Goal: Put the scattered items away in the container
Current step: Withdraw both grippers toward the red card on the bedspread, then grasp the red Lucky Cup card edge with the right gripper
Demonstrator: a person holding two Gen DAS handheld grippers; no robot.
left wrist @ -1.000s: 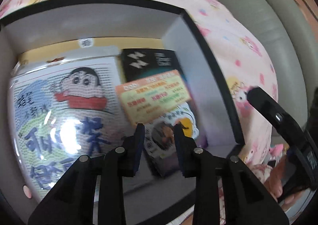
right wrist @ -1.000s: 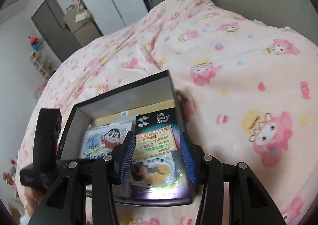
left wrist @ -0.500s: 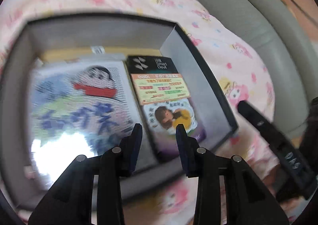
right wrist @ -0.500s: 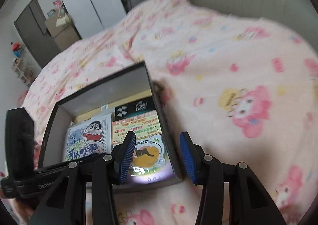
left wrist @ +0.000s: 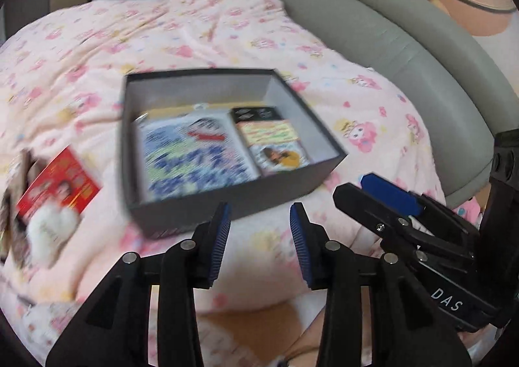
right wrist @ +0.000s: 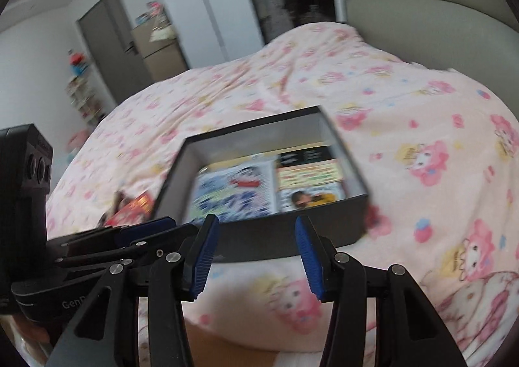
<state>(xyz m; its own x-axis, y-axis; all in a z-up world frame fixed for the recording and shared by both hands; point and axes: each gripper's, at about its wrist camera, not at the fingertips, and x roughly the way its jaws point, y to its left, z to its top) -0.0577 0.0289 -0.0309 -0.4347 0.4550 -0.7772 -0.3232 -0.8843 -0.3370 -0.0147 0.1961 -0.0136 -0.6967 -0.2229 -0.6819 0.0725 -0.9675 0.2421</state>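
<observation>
A dark open box [left wrist: 233, 204] sits on the pink bedspread; it also shows in the right wrist view [right wrist: 285, 237]. Inside lie a blue-and-white cartoon packet [left wrist: 194, 152] [right wrist: 233, 191] and a smaller packet with an orange label [left wrist: 275, 146] [right wrist: 309, 178]. A red packet [left wrist: 58, 188] lies on the bedspread left of the box, and its edge shows in the right wrist view [right wrist: 133, 208]. My left gripper [left wrist: 259, 240] is open and empty, short of the box's near wall. My right gripper [right wrist: 256, 256] is open and empty, also short of the near wall.
A pink cartoon-print bedspread [left wrist: 194, 36] covers the bed. A grey padded headboard [left wrist: 405, 52] curves along the right. A door and cabinets [right wrist: 107, 42] stand beyond the bed. The right gripper shows in the left wrist view [left wrist: 395, 204], to the right of the box.
Both grippers have pulled back and up from inside the box, which now looks smaller and farther. The red packet has come into view on the left. Both stay open.
</observation>
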